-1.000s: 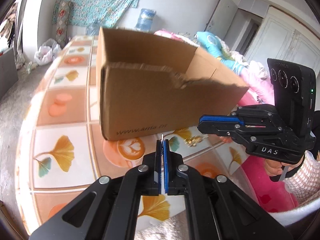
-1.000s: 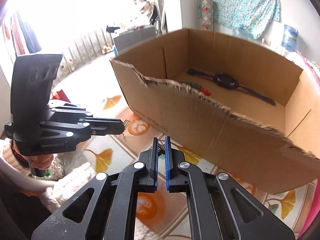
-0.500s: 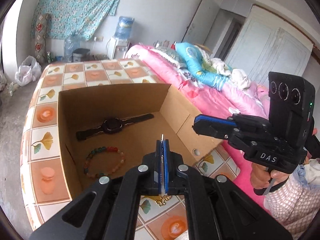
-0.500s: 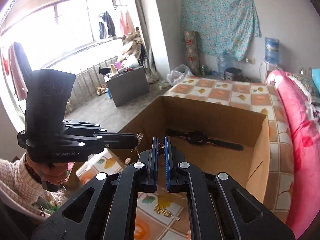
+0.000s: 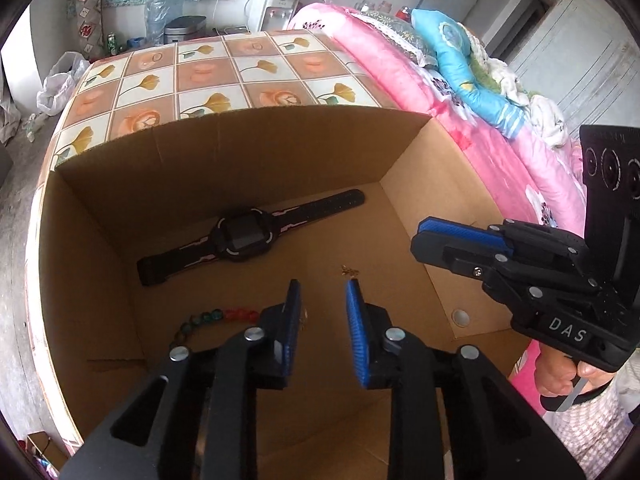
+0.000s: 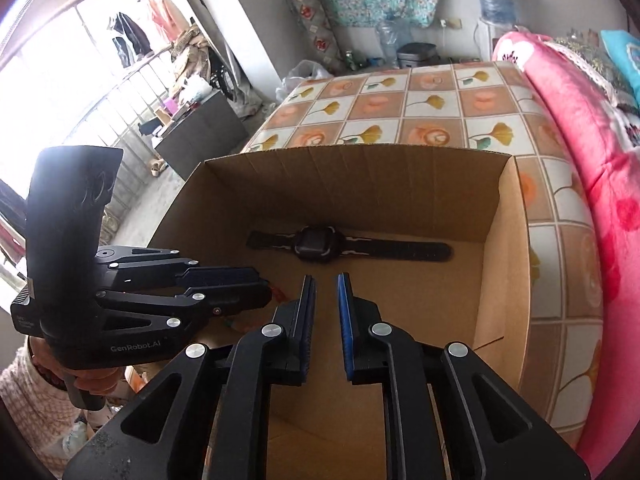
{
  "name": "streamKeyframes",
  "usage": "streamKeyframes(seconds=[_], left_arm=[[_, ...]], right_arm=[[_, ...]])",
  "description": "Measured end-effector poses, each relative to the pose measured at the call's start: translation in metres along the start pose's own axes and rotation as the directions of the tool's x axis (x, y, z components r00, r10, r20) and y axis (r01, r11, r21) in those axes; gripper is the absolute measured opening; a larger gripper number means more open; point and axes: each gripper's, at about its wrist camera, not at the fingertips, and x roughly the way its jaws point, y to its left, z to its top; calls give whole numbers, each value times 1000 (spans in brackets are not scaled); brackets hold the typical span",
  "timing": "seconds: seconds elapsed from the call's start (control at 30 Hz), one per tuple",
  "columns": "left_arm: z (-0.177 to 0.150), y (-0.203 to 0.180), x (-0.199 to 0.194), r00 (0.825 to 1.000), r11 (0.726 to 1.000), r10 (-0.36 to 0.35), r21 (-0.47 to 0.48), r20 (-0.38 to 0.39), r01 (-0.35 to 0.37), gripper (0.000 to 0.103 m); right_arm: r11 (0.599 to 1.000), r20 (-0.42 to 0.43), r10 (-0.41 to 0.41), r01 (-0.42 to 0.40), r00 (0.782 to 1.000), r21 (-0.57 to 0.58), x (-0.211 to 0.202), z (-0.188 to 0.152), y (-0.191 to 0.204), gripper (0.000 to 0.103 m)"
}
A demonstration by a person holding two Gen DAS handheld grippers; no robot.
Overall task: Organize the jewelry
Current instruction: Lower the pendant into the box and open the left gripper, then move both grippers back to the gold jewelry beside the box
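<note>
Here, watch (image 5: 244,240) lies crosswise (strap ends sideways).

Black tool (image 5: 323,286), blue pads (image 5: 356,320), seemingly checked sleeve (image 6: 20,392)

Table (image 5: 208,76), tiled flower-pattern cover, fills upper centre of frame. Open cardboard box (image 5: 248,136) sits directly on it, lower centre. Pink bed (image 5: 404,68) adjoins at right.
</note>
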Motion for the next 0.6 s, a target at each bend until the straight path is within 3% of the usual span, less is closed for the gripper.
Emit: streamKeyframes(seconds=[0.2,0.37,0.5,0.6], left_arm=[[0,7,-4,1000,999,-6,-38,30,7,24],[-12,-1,-34,991,1000,-2,6,137,2,24],[-38,-8,-77,961,998,-43,63,272,27,24],[-70,-14,-111,924,993,-79,113,374,39,24]], right_arm=[[1000,38,-4,4,999,-2,-14,-5,-1,13],[1000,117,26,-26,993,-2,-40,-13,-1,13],[997,215,74,-65,974,-50,-72,-31,8,14],[990,275,116,-88,954,-112,-94,-56,20,21]])
